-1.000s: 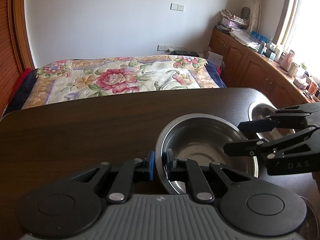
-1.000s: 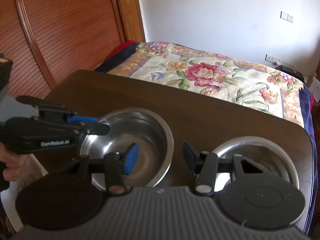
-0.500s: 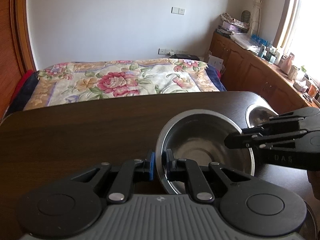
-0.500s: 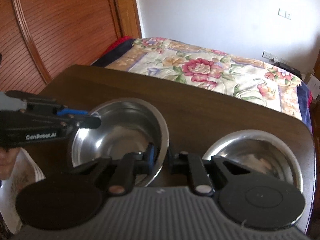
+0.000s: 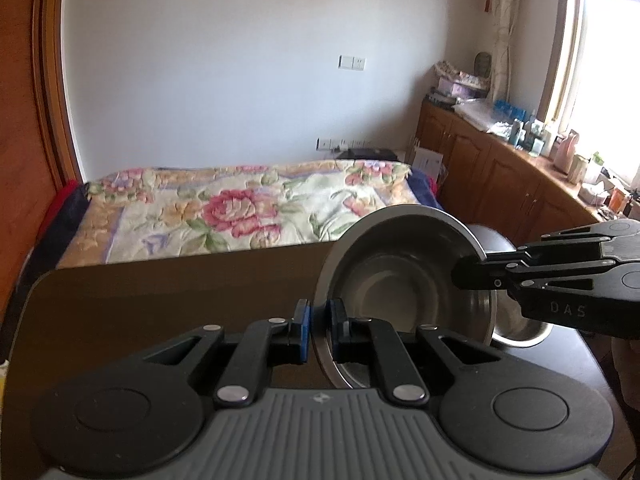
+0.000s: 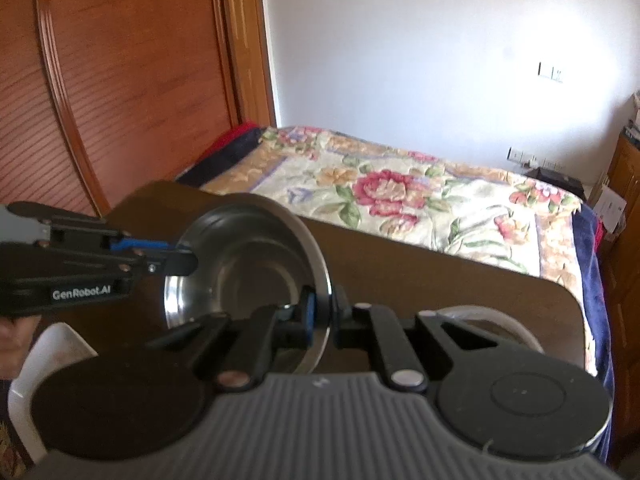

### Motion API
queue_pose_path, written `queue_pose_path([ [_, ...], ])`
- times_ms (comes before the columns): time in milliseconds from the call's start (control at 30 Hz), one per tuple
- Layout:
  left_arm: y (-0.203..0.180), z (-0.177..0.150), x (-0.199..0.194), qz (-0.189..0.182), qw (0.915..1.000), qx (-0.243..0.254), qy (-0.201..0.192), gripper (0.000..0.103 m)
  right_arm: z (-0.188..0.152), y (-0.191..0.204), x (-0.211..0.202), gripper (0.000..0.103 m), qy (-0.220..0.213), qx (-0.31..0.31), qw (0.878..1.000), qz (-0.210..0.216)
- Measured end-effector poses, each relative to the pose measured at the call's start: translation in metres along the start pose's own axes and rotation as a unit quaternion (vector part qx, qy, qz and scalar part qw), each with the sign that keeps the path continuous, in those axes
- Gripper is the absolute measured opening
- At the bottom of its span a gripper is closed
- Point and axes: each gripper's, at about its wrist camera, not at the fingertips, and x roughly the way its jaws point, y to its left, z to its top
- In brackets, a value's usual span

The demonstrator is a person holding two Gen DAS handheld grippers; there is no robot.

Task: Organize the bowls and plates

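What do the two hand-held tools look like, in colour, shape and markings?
Both the left tool and the right tool are black, with jointed link arms, silver pivot pins, two round black discs and a ribbed grey body. Each has a blue pad on one finger. The left one reads "GenRobot.AI" in white; the right one shows embossed "DAS".

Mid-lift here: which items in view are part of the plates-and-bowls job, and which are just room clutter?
Job:
- steel bowl, gripped at its rim by left gripper and right gripper
- second steel bowl on the table
- white plate at the table's edge

Clutter:
- floral bedspread
- bottles and jars on the cabinet
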Motion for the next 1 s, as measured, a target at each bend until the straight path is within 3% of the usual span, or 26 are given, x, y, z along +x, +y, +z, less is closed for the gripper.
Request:
queue_pose_path([
  [633,-0.043,-0.016,-0.083,-0.012,0.9985,0.031,-0.044,0.021,-0.017,0.012,-0.083,0.01,-0.054,-0.007,0.998,-0.025],
  [1000,-0.055,-0.039,-0.1,-0.019,0.9982,0.037,-0.043,0.021,-0.041,0.018,-0.106,0.01,-0.062,0.002,0.998,-0.025],
])
